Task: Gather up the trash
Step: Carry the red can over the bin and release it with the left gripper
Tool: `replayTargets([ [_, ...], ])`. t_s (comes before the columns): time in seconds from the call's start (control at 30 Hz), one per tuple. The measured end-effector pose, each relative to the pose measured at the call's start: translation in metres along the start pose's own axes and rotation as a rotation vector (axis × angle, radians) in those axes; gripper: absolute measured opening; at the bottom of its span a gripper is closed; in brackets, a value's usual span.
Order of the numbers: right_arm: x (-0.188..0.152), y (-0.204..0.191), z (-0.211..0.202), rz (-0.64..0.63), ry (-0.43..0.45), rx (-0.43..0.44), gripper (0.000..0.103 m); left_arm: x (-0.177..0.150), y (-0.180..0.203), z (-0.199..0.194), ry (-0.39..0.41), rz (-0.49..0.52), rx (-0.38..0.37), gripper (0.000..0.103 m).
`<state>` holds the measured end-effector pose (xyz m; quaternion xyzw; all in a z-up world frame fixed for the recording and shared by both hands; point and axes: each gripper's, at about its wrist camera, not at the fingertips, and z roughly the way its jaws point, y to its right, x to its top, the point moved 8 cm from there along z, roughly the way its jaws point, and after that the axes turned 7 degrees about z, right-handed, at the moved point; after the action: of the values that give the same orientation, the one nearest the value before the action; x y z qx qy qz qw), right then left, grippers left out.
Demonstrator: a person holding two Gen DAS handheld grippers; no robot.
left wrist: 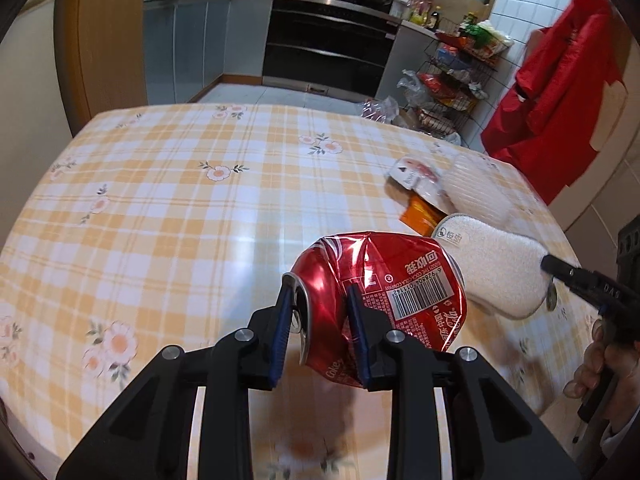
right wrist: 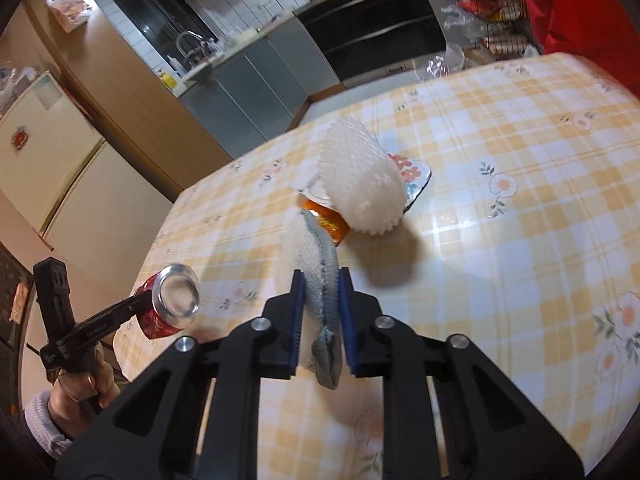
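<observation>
We held the crushed red cola can (left wrist: 376, 304) clamped at its rim end between the blue pads of our left gripper (left wrist: 320, 316), lifted off the yellow checked tablecloth (left wrist: 168, 208). Our right gripper (right wrist: 320, 308) was clenched on the white-and-grey scouring pad (right wrist: 316, 280), also off the cloth. At one o'clock of the can, the white foam net sleeve (left wrist: 476, 188), an orange wrapper (left wrist: 420, 216) and a white packet (left wrist: 412, 172) lay together on the table.
</observation>
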<state>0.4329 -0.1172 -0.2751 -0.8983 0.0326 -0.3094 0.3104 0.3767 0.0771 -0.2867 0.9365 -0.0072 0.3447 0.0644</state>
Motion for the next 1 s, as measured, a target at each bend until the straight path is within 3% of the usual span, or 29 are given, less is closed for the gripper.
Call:
replayTargets([
  [0.43,-0.028,-0.049,-0.089,-0.084,0.11,0.03,0.018,-0.03,0.037,-0.095,0.092,0.122,0.003,0.027],
  [0.6,-0.044,-0.065,-0.117,-0.141,0.137,0.003,0.018,-0.046,0.051,-0.123,0.113,0.166,-0.005,0.027],
  [1.0,-0.094,-0.078,-0.186,-0.159,0.207,0.005,0.018,-0.121,0.094,-0.167,0.082,0.234,-0.069,0.027],
])
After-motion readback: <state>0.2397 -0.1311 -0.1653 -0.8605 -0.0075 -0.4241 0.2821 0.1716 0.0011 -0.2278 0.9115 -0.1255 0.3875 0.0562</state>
